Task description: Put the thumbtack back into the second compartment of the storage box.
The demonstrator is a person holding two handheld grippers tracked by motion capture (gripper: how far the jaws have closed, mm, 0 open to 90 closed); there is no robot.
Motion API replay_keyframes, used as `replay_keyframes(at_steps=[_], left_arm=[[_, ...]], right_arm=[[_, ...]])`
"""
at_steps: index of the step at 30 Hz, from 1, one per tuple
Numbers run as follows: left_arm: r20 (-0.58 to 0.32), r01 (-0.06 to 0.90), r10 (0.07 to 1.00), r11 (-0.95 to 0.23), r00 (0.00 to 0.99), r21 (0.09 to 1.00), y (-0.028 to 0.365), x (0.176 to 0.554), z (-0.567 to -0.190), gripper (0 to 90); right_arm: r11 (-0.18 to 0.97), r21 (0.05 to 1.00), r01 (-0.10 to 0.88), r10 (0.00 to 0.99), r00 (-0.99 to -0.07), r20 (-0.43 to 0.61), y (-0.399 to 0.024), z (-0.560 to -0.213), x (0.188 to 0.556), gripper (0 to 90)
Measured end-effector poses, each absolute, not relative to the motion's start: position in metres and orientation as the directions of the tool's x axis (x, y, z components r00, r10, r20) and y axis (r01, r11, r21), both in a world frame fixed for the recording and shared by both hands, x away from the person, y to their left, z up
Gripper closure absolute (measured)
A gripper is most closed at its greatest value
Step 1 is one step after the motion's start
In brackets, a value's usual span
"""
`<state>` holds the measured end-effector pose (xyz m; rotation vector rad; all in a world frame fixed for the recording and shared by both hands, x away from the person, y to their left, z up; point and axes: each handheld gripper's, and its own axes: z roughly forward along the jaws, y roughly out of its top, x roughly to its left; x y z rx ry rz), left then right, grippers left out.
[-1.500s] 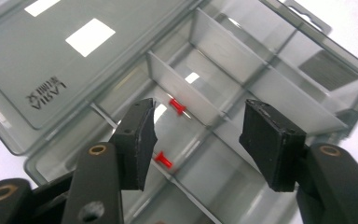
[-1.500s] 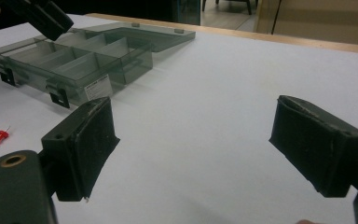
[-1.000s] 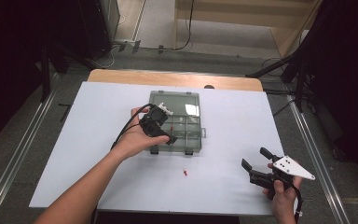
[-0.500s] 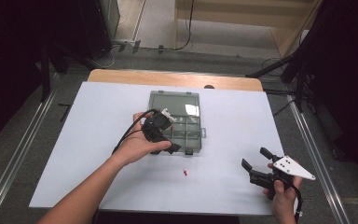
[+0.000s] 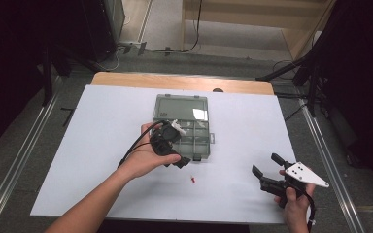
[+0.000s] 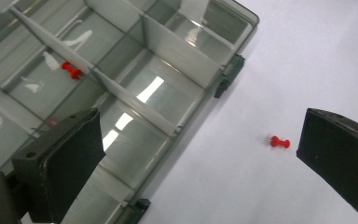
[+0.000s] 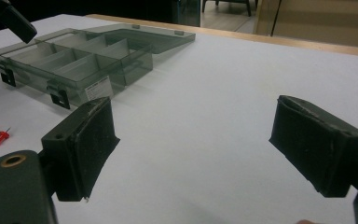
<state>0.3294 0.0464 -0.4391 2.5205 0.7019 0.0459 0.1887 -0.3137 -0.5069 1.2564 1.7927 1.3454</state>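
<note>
Hovering over the near edge of a clear compartment box (image 5: 184,127), the left claw (image 5: 172,145) has just spread its jaws wide, with nothing between them. One red pushpin (image 6: 72,71) lies in a compartment of the box; a second red pushpin (image 5: 192,179) lies loose on the white surface (image 5: 102,145), just in front of the box and apart from it. The right claw (image 5: 268,171) rests at the near right of the surface, well apart from the box, its jaws open and empty. Picking up the loose pin looks like the step ahead. Being small and round-headed, it could roll or skid away if one jaw touches it first, or slip out if pinched on its thin point. A low approach could also knock the box's latches.
</note>
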Motion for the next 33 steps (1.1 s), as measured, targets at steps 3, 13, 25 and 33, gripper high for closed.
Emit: replay_keyframes(at_steps=[3, 13, 25, 33], left_arm=[[-0.102, 0.465, 0.482, -0.737, 0.87, 0.491, 0.045, 0.325, -0.439, 0.1], [-0.089, 0.435, 0.453, -0.756, 0.887, 0.49, 0.038, 0.308, -0.443, 3.5], [-0.081, 0.411, 0.431, -0.764, 0.899, 0.497, 0.035, 0.293, -0.444, 15.3], [-0.1, 0.394, 0.403, -0.763, 0.91, 0.513, 0.032, 0.283, -0.447, 34.4]], right_arm=[[0.058, 0.937, 0.344, 0.911, -0.402, 0.091, -0.314, -0.507, 0.189, 14.2], [0.053, 0.937, 0.345, 0.911, -0.4, 0.095, -0.313, -0.506, 0.188, 14.2], [0.06, 0.938, 0.342, 0.911, -0.403, 0.089, -0.314, -0.507, 0.189, 14.2], [0.055, 0.937, 0.345, 0.911, -0.401, 0.094, -0.314, -0.507, 0.189, 14.2]])
